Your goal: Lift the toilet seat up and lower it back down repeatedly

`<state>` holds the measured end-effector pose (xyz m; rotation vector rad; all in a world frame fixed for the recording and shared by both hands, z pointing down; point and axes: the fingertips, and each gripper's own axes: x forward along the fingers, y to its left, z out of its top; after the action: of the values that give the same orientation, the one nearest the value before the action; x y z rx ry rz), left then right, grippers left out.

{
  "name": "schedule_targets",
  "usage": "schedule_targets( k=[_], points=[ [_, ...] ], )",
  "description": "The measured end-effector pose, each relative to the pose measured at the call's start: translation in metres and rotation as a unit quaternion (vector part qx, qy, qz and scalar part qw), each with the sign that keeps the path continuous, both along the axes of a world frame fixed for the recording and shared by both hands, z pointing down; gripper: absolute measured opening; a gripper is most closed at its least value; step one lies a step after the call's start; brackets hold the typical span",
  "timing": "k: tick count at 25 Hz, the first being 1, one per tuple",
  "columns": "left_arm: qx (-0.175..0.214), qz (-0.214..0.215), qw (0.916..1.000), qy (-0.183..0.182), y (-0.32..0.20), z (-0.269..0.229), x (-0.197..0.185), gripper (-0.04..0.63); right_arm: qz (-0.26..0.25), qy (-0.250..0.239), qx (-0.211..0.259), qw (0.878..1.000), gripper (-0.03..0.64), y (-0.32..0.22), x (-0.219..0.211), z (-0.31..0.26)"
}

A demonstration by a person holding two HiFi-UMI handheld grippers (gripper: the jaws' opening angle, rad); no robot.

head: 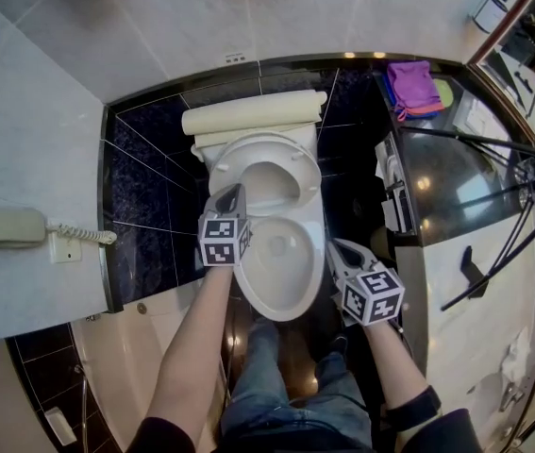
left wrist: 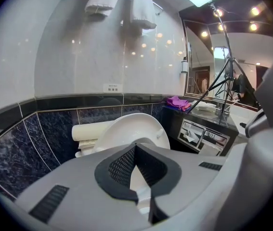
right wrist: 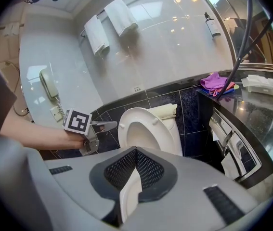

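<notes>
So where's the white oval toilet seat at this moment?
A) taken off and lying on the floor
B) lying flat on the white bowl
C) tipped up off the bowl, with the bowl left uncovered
C: in the head view the white oval toilet seat stands tilted up behind the white bowl, whose inside is fully exposed.

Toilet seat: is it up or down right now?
Up. The toilet seat stands tilted back off the bowl, its ring facing forward in the right gripper view.
</notes>
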<state>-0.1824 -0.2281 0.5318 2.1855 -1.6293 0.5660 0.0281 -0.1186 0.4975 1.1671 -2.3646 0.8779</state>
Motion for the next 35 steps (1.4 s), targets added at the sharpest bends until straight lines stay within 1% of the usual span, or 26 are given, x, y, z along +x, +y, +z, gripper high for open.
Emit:
schedule_targets(
  k=[7,11,15,19,24,29,35],
  points=[
    [0.016,-0.014,0.9996,-0.016,0.074,-0.069,0.003,-0.002,-0.035,0.005,0.029,0.999,0.015,0.01,0.006,-0.04],
    [0.036,-0.028,0.9988,-0.019,0.123,-0.116,0.004,-0.002,-0.058,0.015,0.052,0.997,0.015,0.019,0.012,-0.065],
    [0.048,-0.035,0.998,-0.022,0.179,-0.155,0.008,-0.002,-0.076,0.022,0.067,0.995,0.015,0.045,0.022,-0.091],
    [0.06,-0.054,0.9966,-0.02,0.227,-0.185,0.008,-0.002,-0.079,0.028,0.082,0.993,0.015,0.068,0.045,-0.113],
    [0.066,-0.07,0.9953,-0.013,0.268,-0.206,0.008,-0.002,-0.074,0.033,0.089,0.993,0.015,0.091,0.073,-0.127],
    [0.064,-0.083,0.9944,-0.007,0.306,-0.209,0.01,-0.002,-0.085,0.039,0.096,0.991,0.015,0.113,0.09,-0.135],
    [0.072,-0.089,0.9934,-0.006,0.343,-0.214,0.019,-0.002,-0.083,0.04,0.101,0.991,0.015,0.132,0.108,-0.138]
  ],
)
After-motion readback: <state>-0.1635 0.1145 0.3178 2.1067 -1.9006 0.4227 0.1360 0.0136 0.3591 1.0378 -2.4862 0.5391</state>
